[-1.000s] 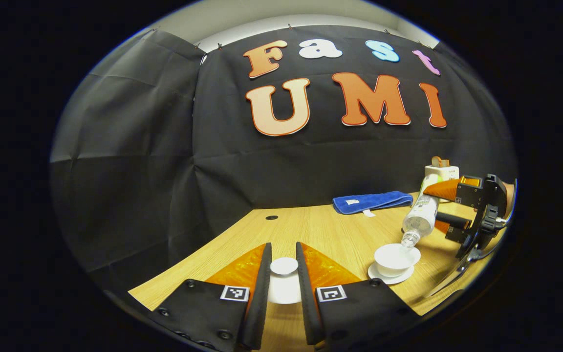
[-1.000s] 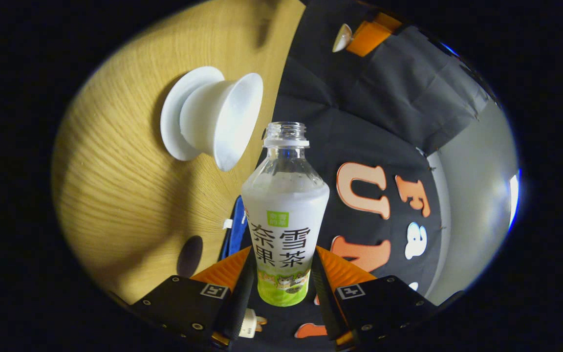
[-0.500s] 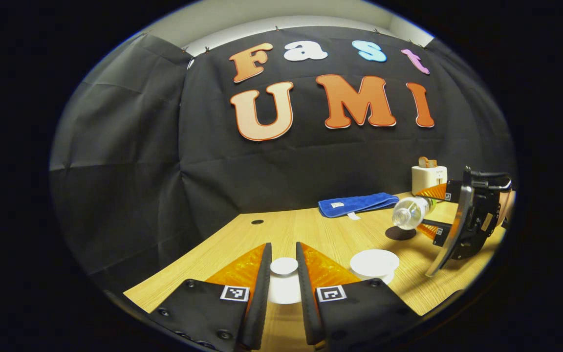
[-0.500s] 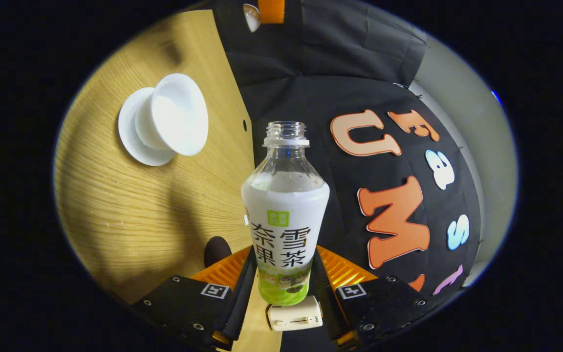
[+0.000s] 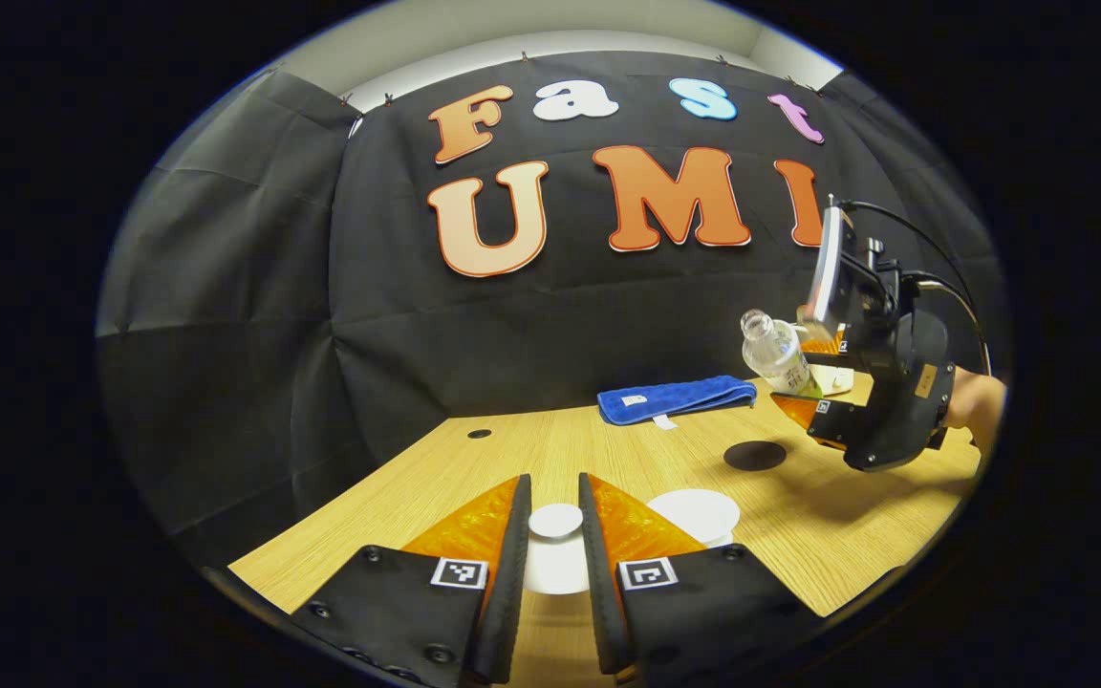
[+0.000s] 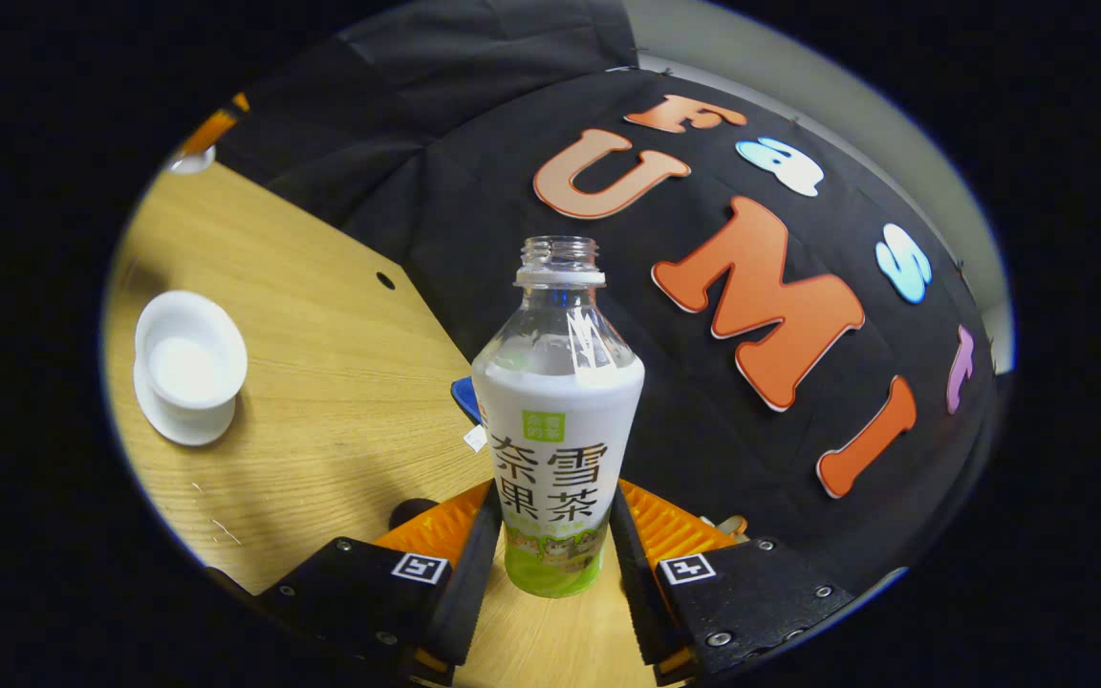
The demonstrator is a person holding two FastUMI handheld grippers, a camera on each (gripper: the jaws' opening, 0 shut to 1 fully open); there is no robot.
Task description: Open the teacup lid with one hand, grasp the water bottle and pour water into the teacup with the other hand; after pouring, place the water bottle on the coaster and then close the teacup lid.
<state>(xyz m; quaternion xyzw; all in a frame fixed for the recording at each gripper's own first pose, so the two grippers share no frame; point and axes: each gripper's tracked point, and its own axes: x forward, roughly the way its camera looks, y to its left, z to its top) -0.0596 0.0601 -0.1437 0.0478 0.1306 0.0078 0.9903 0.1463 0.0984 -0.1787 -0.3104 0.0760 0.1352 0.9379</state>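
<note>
Right gripper view: your right gripper [image 6: 555, 535] clamps the uncapped water bottle [image 6: 557, 420], tilted above the wooden table [image 6: 321, 382] with liquid inside. The open teacup [image 6: 189, 358] on its saucer [image 6: 178, 420] holds water. Your left gripper [image 5: 555, 535] pinches the lid [image 5: 555, 521] aloft. The dark coaster [image 5: 754, 456] lies bare.

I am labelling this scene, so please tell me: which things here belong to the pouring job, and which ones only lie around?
For the job: water bottle, teacup on its saucer, teacup lid, coaster.

Lying about: blue towel, small white appliance behind the bottle.
</note>
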